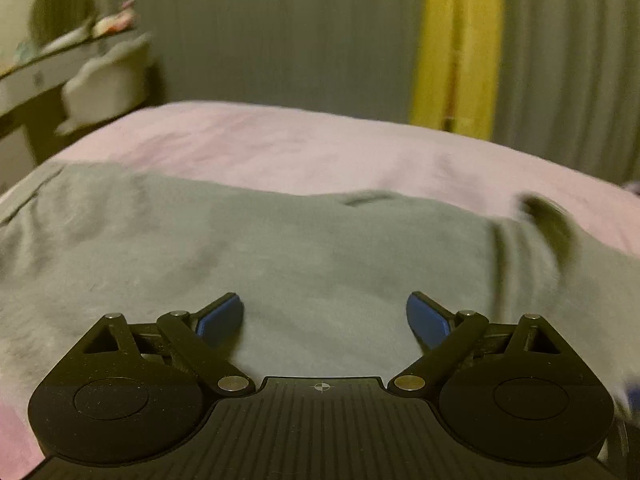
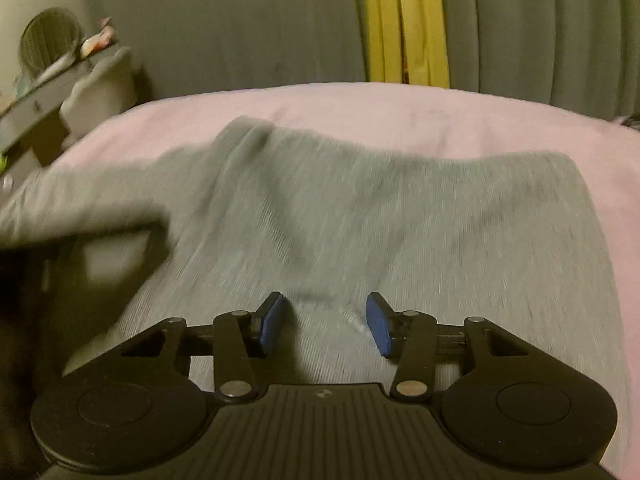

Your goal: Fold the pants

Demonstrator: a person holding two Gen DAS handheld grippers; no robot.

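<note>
Grey pants lie spread on a pink bed sheet. In the left wrist view my left gripper hovers low over the grey cloth with its blue pads wide apart and nothing between them. A dark, blurred fold rises at the pants' right end. In the right wrist view the pants show a raised fold at the upper left. My right gripper stands partly open just above the cloth, and its pads pinch nothing. Both views are motion-blurred.
The pink sheet runs past the pants to the far and right edges of the bed. Grey curtains with a yellow strip hang behind. A desk with a round mirror and a white chair stand at the far left.
</note>
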